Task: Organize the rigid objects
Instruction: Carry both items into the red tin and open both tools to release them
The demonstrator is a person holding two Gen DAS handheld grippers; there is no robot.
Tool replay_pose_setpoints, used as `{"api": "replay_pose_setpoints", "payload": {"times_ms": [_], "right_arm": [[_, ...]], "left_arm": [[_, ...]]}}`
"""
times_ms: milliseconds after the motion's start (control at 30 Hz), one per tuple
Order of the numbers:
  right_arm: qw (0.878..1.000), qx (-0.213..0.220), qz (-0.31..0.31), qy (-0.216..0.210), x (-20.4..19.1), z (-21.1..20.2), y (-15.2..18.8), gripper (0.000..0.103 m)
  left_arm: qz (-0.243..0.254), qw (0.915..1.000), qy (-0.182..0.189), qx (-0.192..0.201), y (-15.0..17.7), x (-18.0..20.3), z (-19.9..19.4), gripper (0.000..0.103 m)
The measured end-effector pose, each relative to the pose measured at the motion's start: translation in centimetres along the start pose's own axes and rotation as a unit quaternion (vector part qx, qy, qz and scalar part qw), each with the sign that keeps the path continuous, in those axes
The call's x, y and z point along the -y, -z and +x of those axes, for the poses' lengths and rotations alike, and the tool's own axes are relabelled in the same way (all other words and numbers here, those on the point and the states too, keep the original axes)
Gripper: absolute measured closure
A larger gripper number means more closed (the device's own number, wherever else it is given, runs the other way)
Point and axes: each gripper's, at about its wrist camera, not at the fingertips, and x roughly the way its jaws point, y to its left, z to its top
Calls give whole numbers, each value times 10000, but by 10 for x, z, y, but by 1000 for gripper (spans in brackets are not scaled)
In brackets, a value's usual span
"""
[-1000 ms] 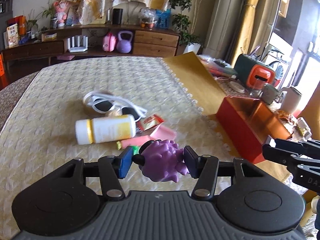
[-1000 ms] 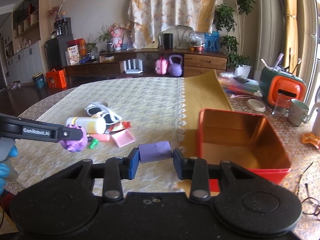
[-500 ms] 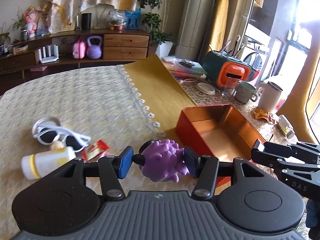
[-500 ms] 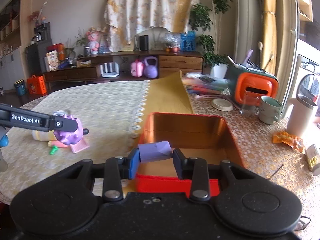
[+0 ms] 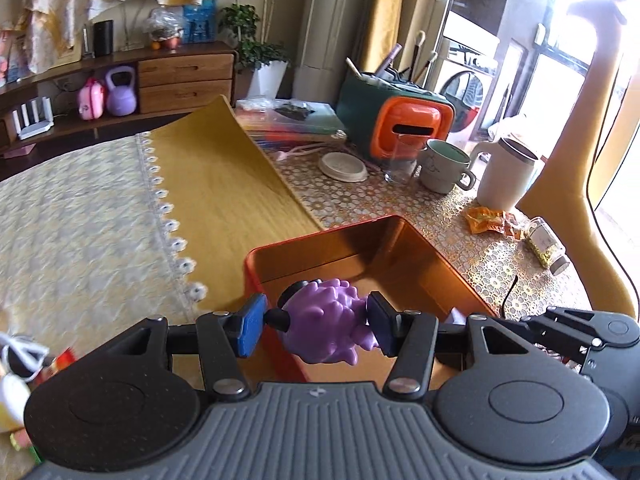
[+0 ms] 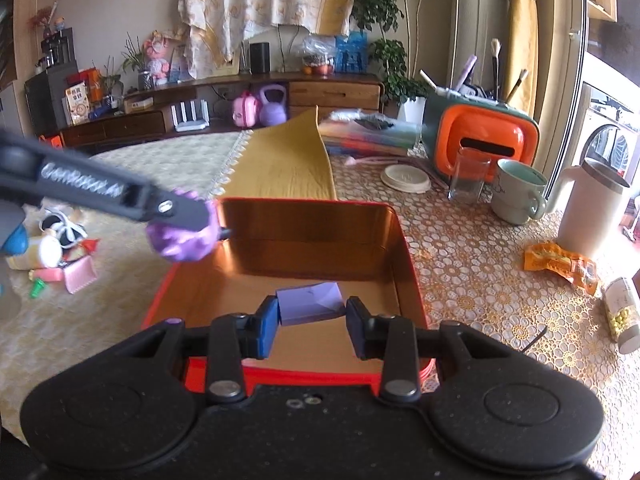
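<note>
My left gripper (image 5: 316, 326) is shut on a purple spiky toy (image 5: 326, 326) and holds it over the near left corner of the red tin box (image 5: 440, 254). In the right wrist view the toy (image 6: 180, 238) hangs above the box's left rim (image 6: 162, 292). My right gripper (image 6: 312, 320) holds a small purple block (image 6: 310, 302) just above the box floor near its front wall; the right pad looks slightly apart from the block.
On the cloth to the left lie a white bottle (image 6: 40, 252), sunglasses (image 6: 60, 224), a pink piece (image 6: 80, 276) and small bits. Right of the box stand a glass (image 6: 468, 180), a mug (image 6: 518, 190), a white jug (image 6: 592, 214), an orange case (image 6: 484, 138) and a jar (image 6: 620, 314).
Both grippers have moved right from the clutter to over the red box, each carrying its object. The right gripper with the block has moved in over the box floor.
</note>
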Motion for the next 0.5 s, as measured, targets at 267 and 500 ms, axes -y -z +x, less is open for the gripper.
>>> {"api": "replay_pose_setpoints", "payload": {"times_ms": [267, 500], "right_arm": [[9997, -245, -33, -30, 13, 26, -3, 67], [9987, -452, -229, -13, 10, 40, -3, 67]], "left_arm": [[166, 9989, 331, -297, -24, 30, 62, 49], [125, 9980, 359, -511, -35, 40, 108, 49]]}}
